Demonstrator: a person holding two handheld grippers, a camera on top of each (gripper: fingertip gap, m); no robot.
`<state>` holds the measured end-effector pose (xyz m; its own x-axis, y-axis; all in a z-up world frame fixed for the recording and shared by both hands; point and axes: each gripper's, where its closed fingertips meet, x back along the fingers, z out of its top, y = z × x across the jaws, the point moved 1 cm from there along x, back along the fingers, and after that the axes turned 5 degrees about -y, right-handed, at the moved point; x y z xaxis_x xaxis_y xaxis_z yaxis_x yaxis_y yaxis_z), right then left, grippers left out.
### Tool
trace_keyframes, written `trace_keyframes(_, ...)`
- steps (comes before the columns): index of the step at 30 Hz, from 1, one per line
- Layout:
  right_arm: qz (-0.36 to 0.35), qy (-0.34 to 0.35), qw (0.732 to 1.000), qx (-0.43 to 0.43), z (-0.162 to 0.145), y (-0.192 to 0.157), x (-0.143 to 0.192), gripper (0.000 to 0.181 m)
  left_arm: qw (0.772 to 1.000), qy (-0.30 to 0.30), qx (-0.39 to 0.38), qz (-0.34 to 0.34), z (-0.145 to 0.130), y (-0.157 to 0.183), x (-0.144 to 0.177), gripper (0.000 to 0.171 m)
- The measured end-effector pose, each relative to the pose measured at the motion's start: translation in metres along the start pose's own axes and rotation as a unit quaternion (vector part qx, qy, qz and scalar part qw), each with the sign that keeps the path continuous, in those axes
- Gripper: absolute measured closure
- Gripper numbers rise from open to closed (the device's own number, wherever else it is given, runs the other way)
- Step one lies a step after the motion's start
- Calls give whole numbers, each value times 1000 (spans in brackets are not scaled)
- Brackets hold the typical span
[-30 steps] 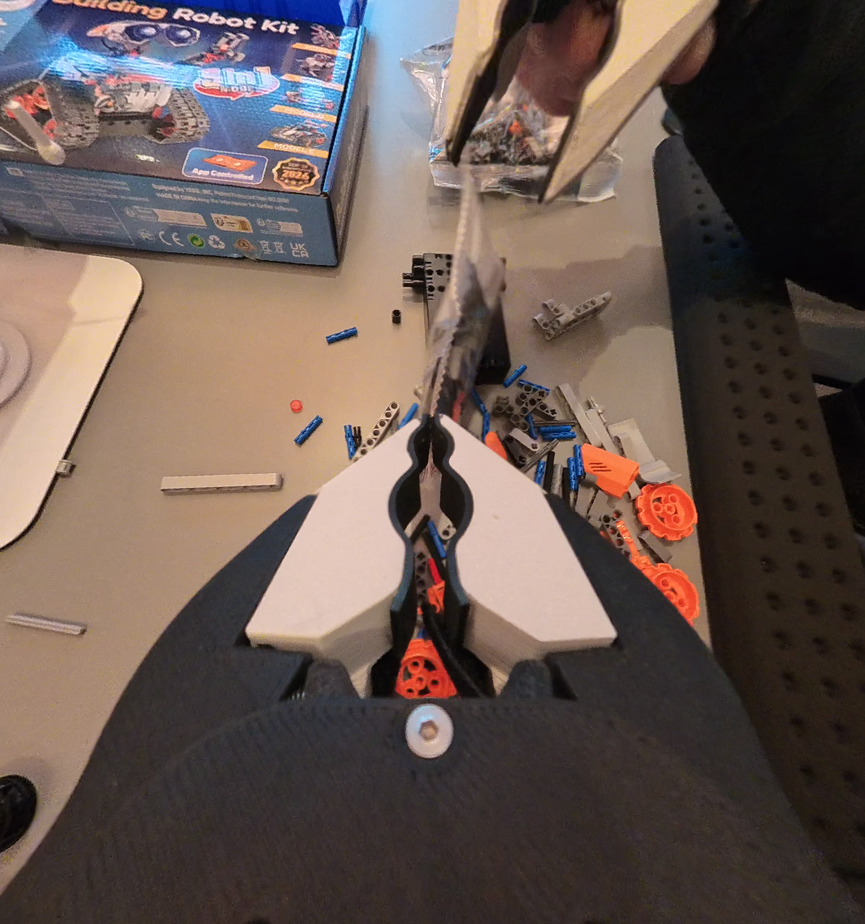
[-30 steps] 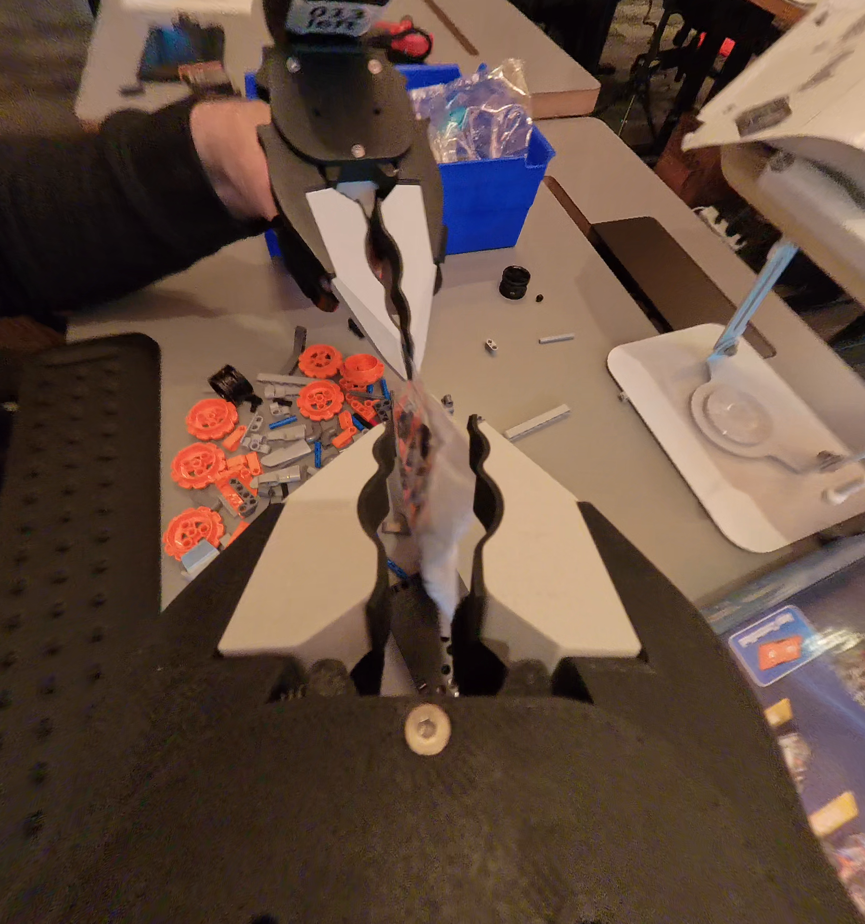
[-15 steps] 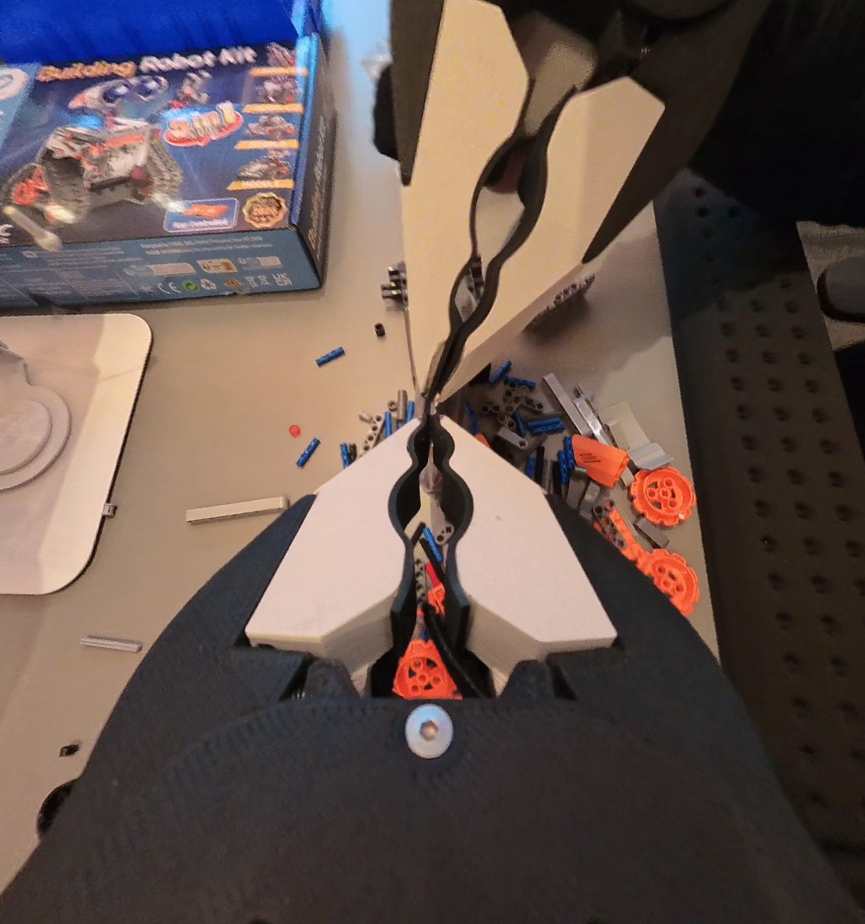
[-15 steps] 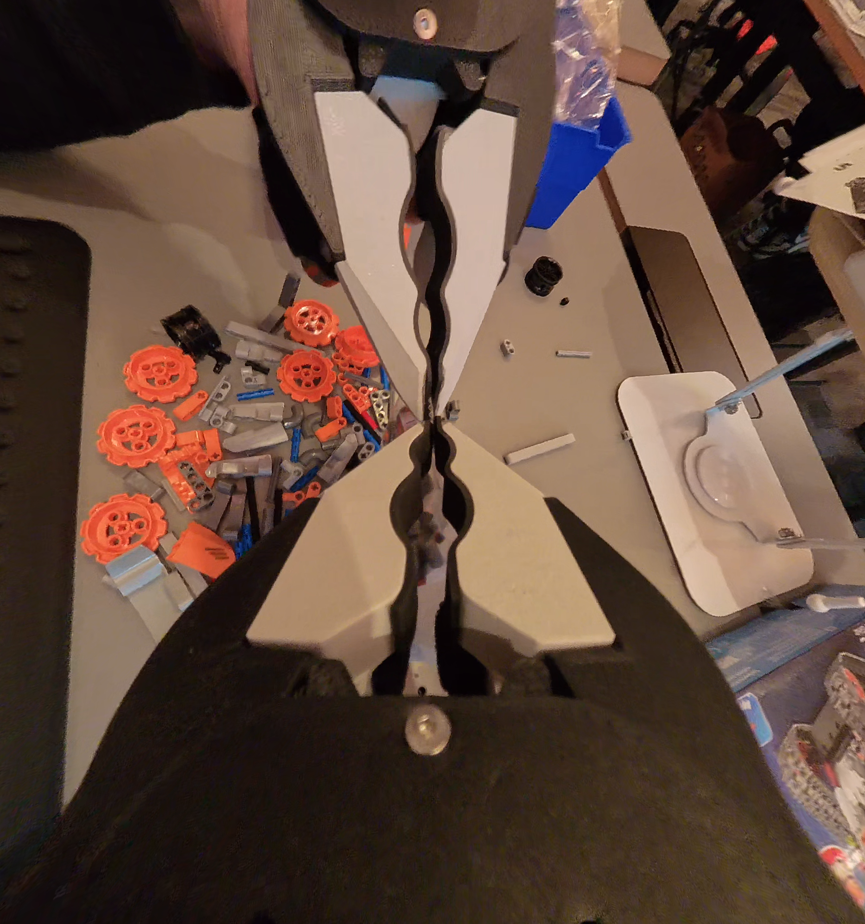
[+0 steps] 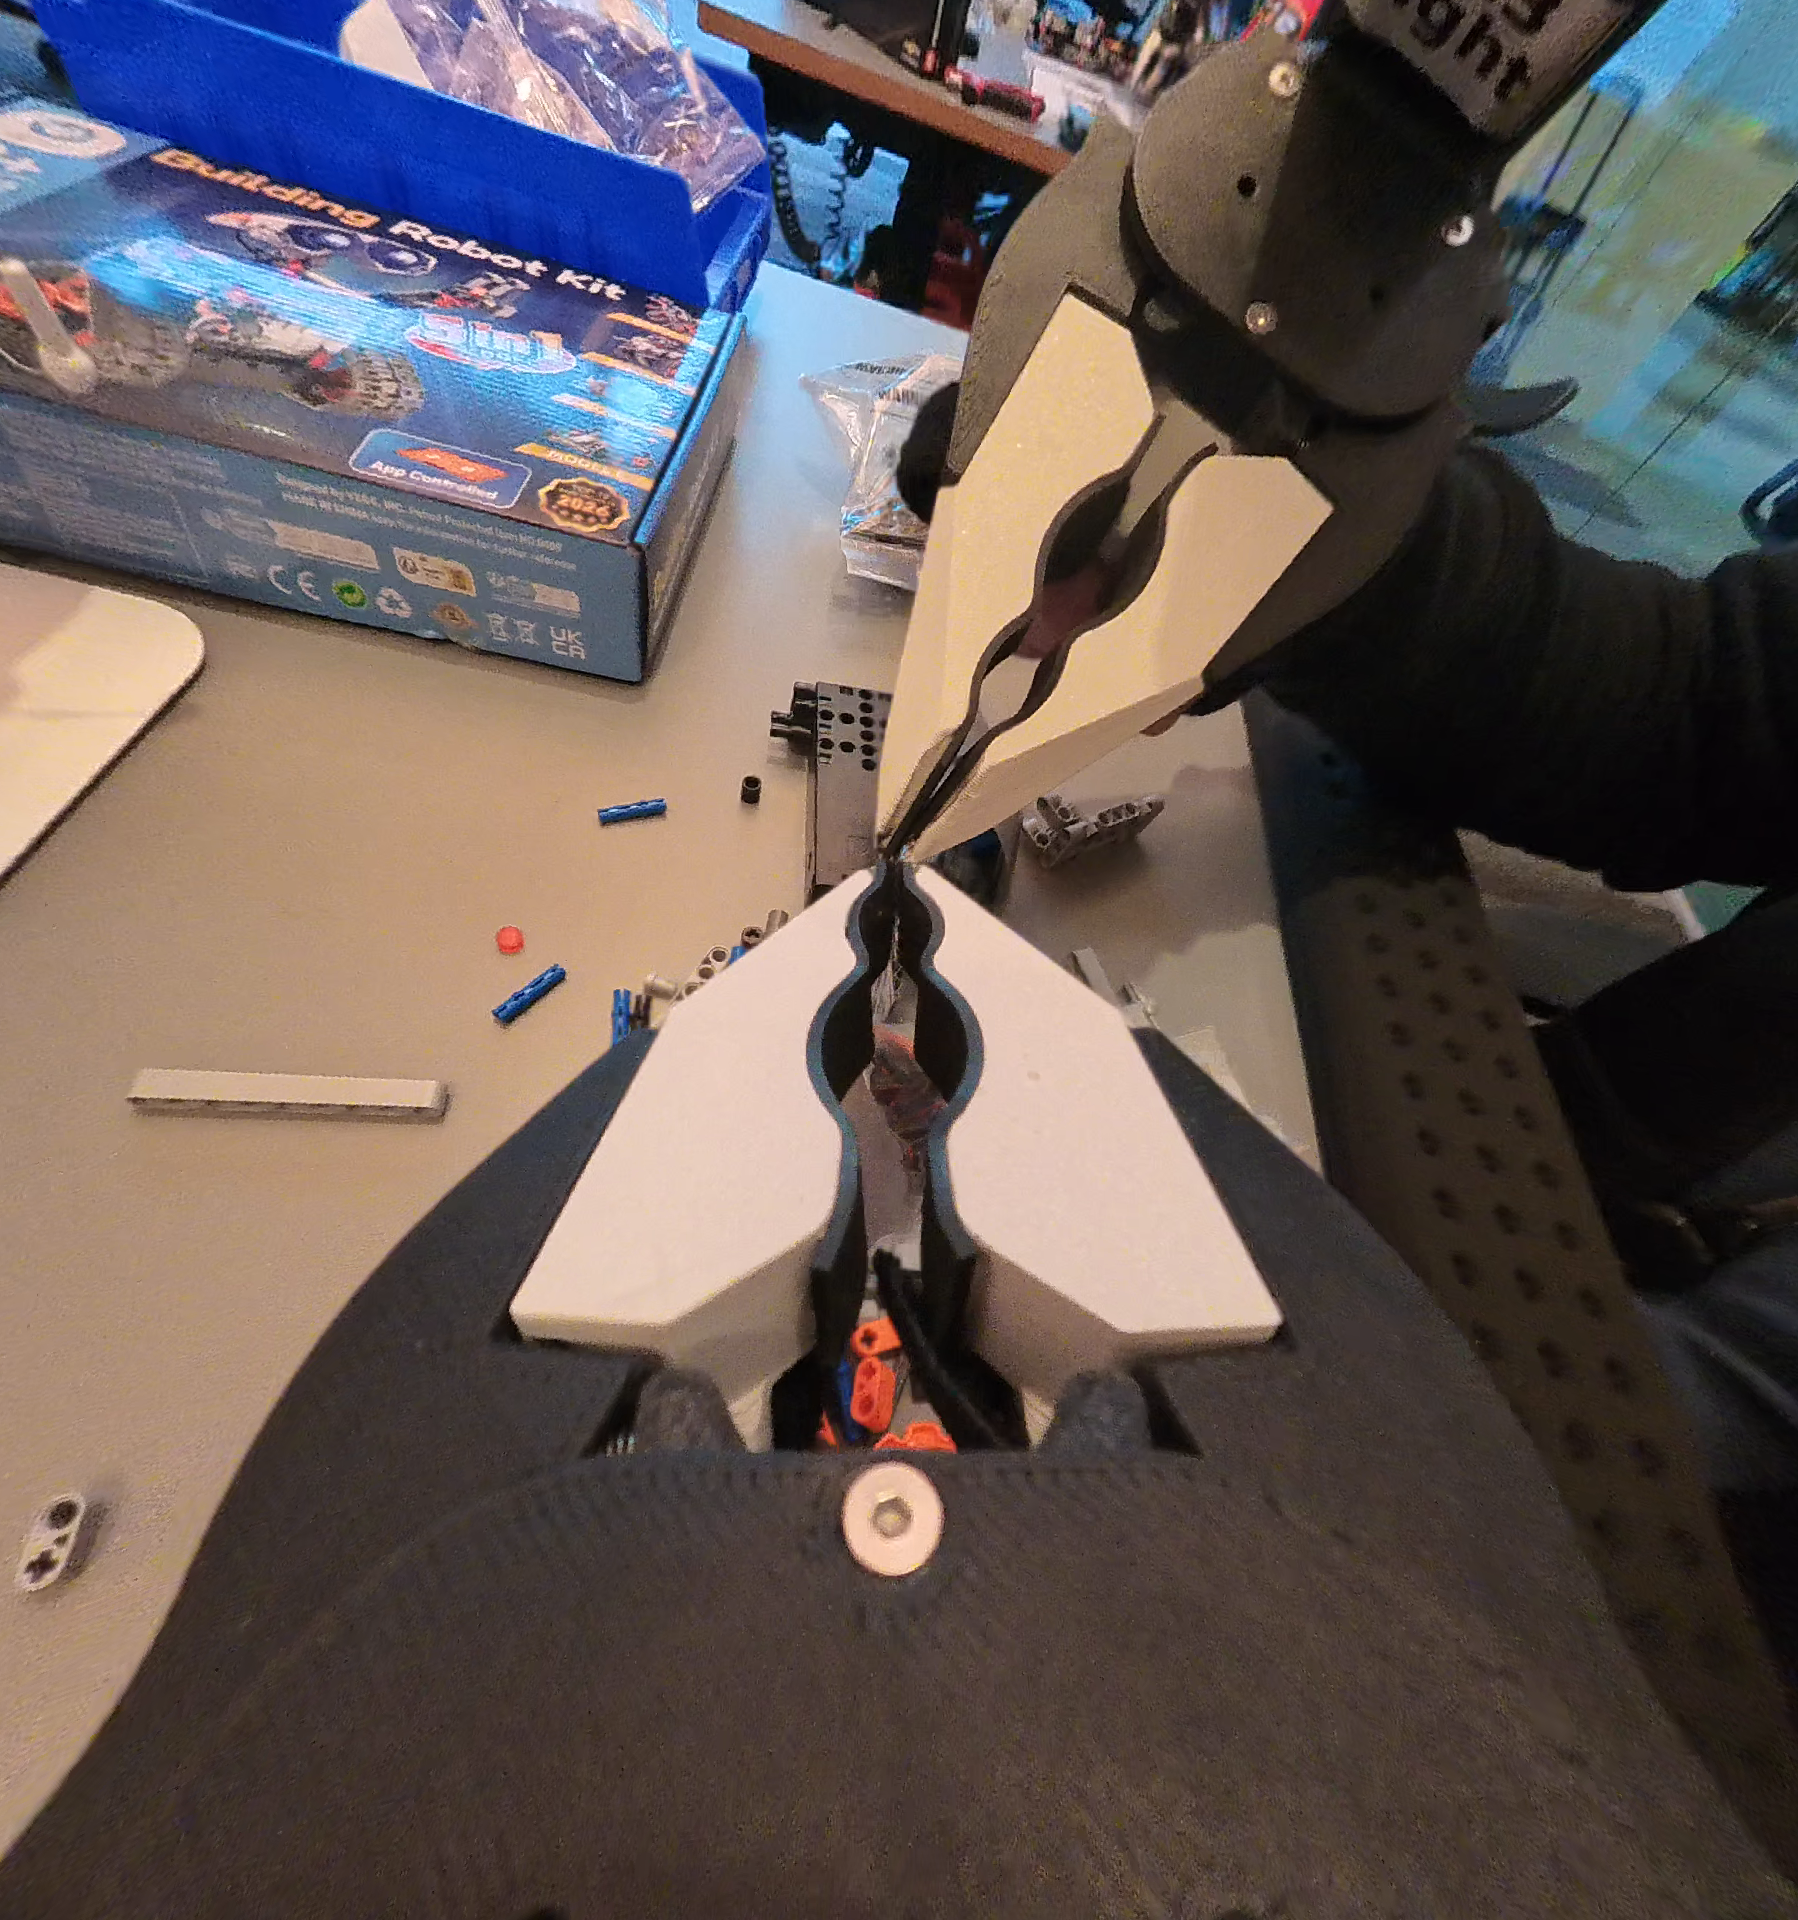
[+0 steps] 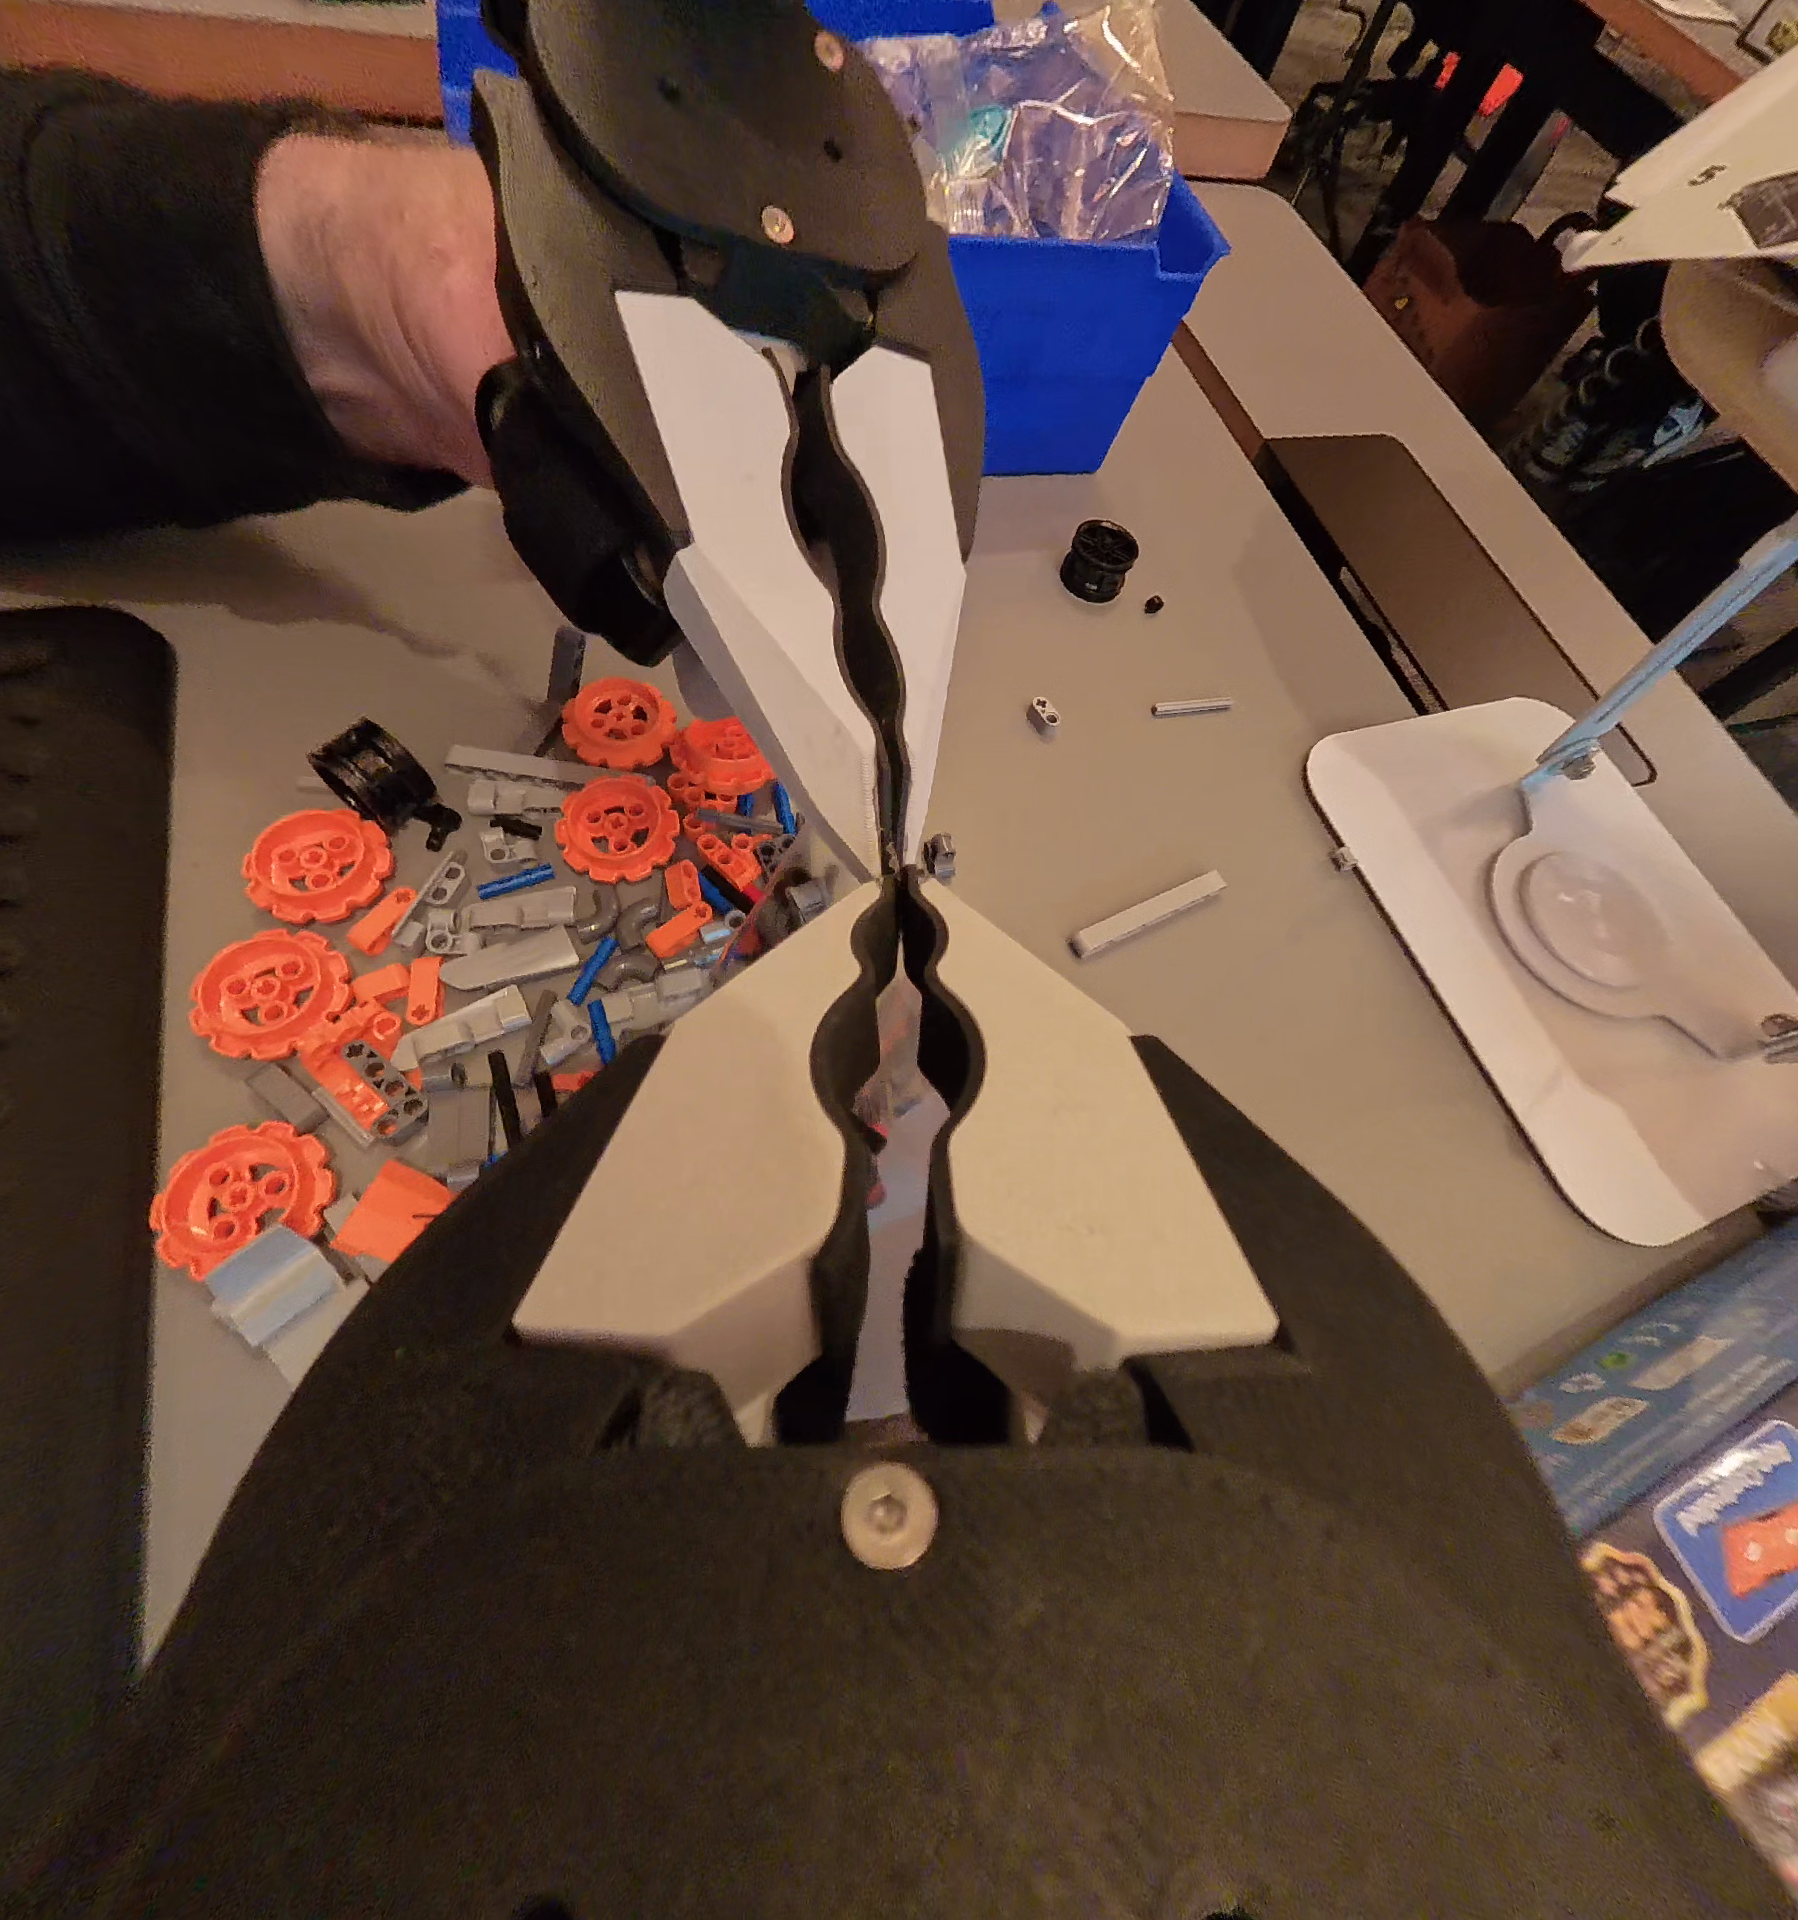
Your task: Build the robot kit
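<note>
The left claw (image 5: 895, 883) and right claw (image 6: 897, 883) meet tip to tip above the grey bench (image 5: 303, 852). Each is pressed together on a clear plastic bag (image 5: 900, 1081) of small dark and red parts. The bag shows only as a thin strip in the slot between each claw's fingers, so its long axis cannot be told.

Below and to the left of the right claw lies a heap of orange gears and grey and blue pieces (image 6: 479, 935). A dark perforated chair back (image 6: 33, 1039) runs along the bench edge just beyond the heap.

To the right of the right claw the bench is more open, with a grey bar (image 6: 1149, 914) near and a white stand base (image 6: 1560, 987) farther off. A blue kit box (image 5: 334, 416) lies ahead and left of the left claw.
</note>
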<state>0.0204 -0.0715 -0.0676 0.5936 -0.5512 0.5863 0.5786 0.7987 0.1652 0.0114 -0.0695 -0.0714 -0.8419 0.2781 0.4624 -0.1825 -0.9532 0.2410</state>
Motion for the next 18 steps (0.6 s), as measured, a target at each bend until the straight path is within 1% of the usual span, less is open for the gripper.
trace_keyframes(2, 16, 15, 999, -26, -1, 1, -2, 181, 1000, 6, 5, -5, -1, -2, 0, 171)
trace_keyframes(6, 58, 34, 995, -78, -3, 2, -4, 181, 999, 3, -37, 24, -2, -4, 0, 171)
trace_keyframes(7, 68, 38, 993, -87, -3, 1, -3, 181, 999, 5, -32, 19, -2, -4, 0, 171)
trace_keyframes(18, 84, 60, 988, -115, -2, 3, 0, 181, 998, 55, -11, -9, 5, -2, 1, 171)
